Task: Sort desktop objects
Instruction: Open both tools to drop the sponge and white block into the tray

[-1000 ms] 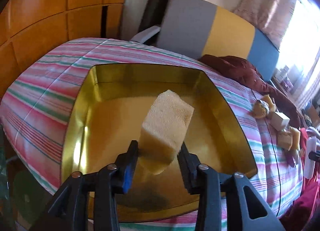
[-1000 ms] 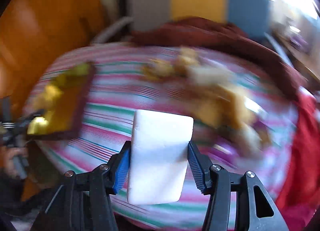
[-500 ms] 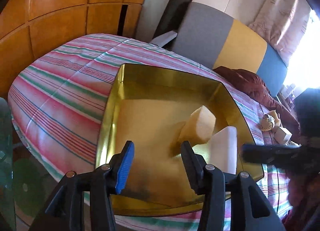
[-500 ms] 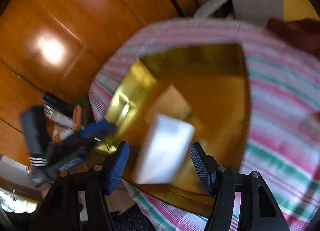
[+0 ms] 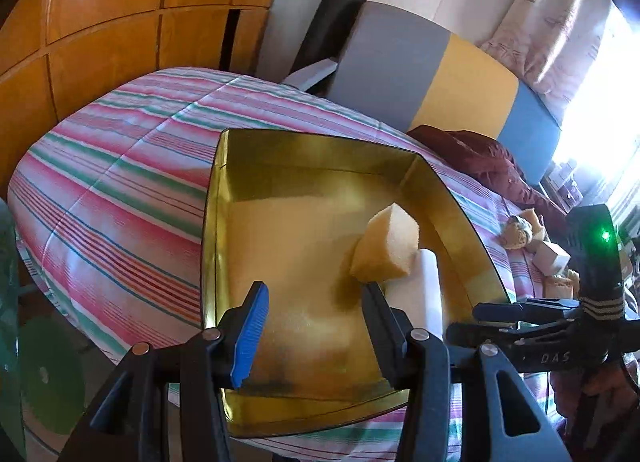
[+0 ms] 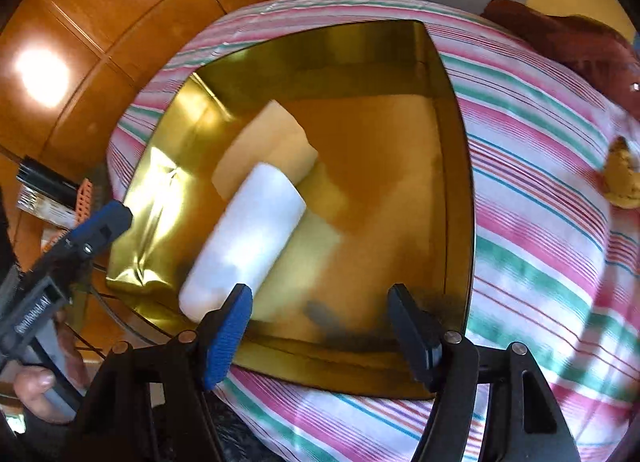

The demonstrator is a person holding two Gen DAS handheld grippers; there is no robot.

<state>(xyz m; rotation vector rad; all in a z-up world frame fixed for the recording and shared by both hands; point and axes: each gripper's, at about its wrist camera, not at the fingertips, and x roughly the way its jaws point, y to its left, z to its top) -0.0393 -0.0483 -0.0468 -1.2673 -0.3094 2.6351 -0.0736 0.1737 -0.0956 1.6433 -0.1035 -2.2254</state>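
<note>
1. Right tongs (image 6: pixel 320 326): jaws opening, nothing between; white block (image 6: pixel 244 238) lies at their 10 o'clock in the gold tray (image 6: pixel 456 190).
2. Your left tongs (image 5: pixel 316 326): parted, empty; yellow sponge (image 5: pixel 386 244) lies loose at 1 o'clock beside the white block, sorted together.

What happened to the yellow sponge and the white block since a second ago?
Both were let go into the gold tray. The left gripper dropped the yellow sponge, and its jaws are now open and empty. The right gripper swung over from the striped cover, dropped the white block beside the sponge, and its jaws are opening. The tray stayed put.
</note>
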